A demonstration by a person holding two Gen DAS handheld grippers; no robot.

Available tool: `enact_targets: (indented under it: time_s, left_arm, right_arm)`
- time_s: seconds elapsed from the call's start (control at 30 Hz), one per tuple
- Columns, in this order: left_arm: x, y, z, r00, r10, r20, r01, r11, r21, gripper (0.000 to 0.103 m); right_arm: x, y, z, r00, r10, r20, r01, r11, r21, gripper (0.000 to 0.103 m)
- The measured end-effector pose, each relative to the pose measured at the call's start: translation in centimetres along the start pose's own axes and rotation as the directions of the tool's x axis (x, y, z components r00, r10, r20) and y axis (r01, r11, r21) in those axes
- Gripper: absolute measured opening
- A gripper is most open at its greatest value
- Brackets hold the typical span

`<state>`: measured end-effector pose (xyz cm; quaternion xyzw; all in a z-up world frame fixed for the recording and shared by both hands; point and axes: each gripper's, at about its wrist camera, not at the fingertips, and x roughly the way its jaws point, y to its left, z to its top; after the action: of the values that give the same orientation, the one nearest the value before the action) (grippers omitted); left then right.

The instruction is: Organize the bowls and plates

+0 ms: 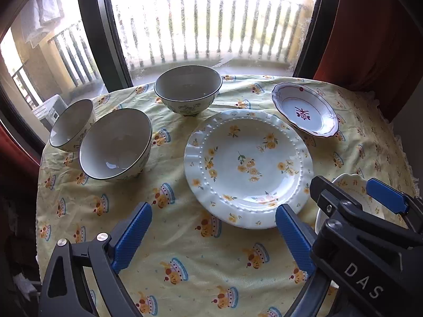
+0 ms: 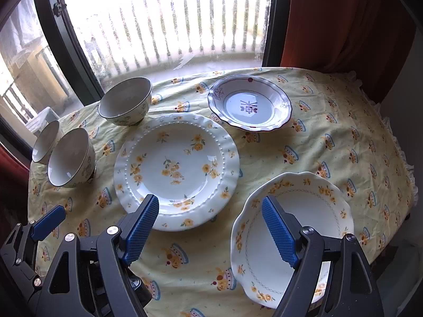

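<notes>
left hand-held gripper (image 1: 214, 233) open above tablecloth (image 1: 185, 259); three bowls (image 1: 116, 142), floral plate (image 1: 248, 167) beyond.

The big flowered plate (image 2: 176, 170) looks like glazed ceramic, glossy, with a beaded raised ring and a fluted rim. The three bowls (image 1: 116, 144) are glazed too and shine inside. The tablecloth (image 1: 190, 251) on the desk is thin printed cloth, matt and wrinkled. On the right gripper (image 2: 210, 233) the fingers (image 2: 280, 233) carry blue pads with a ribbed, matt surface; its frame is black matt plastic with small shiny metal screws.
</notes>
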<state>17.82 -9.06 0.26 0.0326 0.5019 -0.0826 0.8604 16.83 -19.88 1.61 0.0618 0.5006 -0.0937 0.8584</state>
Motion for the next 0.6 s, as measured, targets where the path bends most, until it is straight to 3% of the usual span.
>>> enact_targets:
  time_s: [0.3,0.6]
  left_arm:
    - [4.5,0.9,3.1,0.999,0.040,-0.021,-0.041,0.997,-0.067,0.095]
    - [10.7,0.5,4.5,0.992,0.073,-0.103,-0.088,0.986,-0.142,0.095]
  right_arm:
    - [4.4,0.8,3.7,1.000,0.007,-0.010,-0.007,1.000,-0.013,0.083]
    - [11.3,-0.6,6.2,0.997,0.017,-0.082,-0.018,1.000,-0.021,0.083]
